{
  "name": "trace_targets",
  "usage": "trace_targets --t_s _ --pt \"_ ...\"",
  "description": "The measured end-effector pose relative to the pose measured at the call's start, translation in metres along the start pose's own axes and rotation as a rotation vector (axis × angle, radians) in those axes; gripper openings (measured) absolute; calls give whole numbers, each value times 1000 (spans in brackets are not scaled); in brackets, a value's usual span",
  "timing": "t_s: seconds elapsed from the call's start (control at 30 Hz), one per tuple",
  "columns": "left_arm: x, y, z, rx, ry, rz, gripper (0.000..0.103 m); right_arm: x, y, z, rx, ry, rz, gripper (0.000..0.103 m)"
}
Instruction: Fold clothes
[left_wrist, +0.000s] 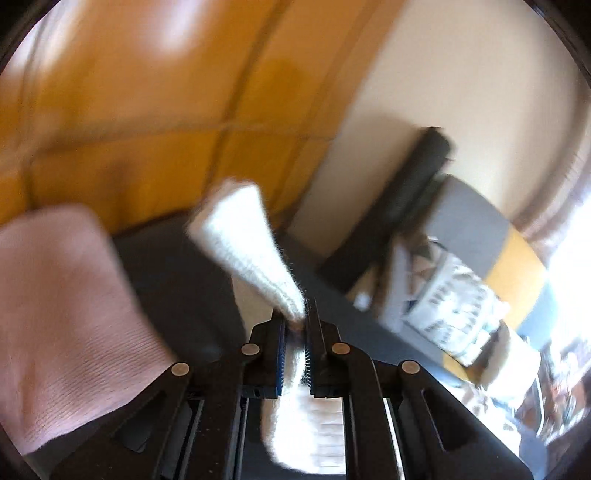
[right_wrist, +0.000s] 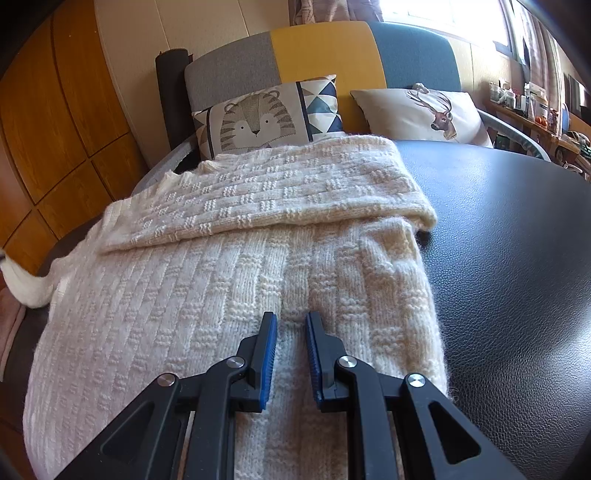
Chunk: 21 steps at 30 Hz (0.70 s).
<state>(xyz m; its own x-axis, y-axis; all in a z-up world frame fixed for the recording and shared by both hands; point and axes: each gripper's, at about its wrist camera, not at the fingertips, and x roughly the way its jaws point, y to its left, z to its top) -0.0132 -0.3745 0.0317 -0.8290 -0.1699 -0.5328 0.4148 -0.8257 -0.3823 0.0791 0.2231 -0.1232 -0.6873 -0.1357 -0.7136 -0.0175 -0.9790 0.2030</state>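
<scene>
A: Start with the big picture: the cream knitted sweater (right_wrist: 236, 266) lies flat on the dark leather-look table (right_wrist: 517, 258), its far part already turned over toward us in a thick band. The sofa with the tiger cushion (right_wrist: 258, 118) sits just behind it

B: And the pink cloth (left_wrist: 62, 314) off to the left?

A: Leave it; it is beside the work, not part of this fold

B: So what is the step?

A: I judge it to be bringing a sleeve across. The left gripper (left_wrist: 297, 328) is clamped nearly shut on a narrow cream strip, likely the sleeve (left_wrist: 247, 243), which sticks up beyond the jaws. That view is blurred, so I cannot tell exactly where along it the pinch sits

B: The right gripper (right_wrist: 291, 321)?

A: Jaws narrow with a gap, tips down on the sweater's near part, with a ridge of knit rising between them. Whether it truly pinches that ridge I cannot tell; it reads as an anchor

B: Advice?

A: Keep the anchor firm, carry the sleeve high enough to clear the folded band, lay it flat across the body, then let go gently so the fuzzy knit does not snag on the pads
</scene>
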Motion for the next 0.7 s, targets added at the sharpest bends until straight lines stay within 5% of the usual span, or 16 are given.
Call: trace_targets --t_s 0.3,0.7 --pt "-15 -134 8 266 -12 -123 9 0 -7 0 36 -4 41 16" --pt "-12 -279 -84 500 68 -275 9 1 -12 0 78 -9 90 16"
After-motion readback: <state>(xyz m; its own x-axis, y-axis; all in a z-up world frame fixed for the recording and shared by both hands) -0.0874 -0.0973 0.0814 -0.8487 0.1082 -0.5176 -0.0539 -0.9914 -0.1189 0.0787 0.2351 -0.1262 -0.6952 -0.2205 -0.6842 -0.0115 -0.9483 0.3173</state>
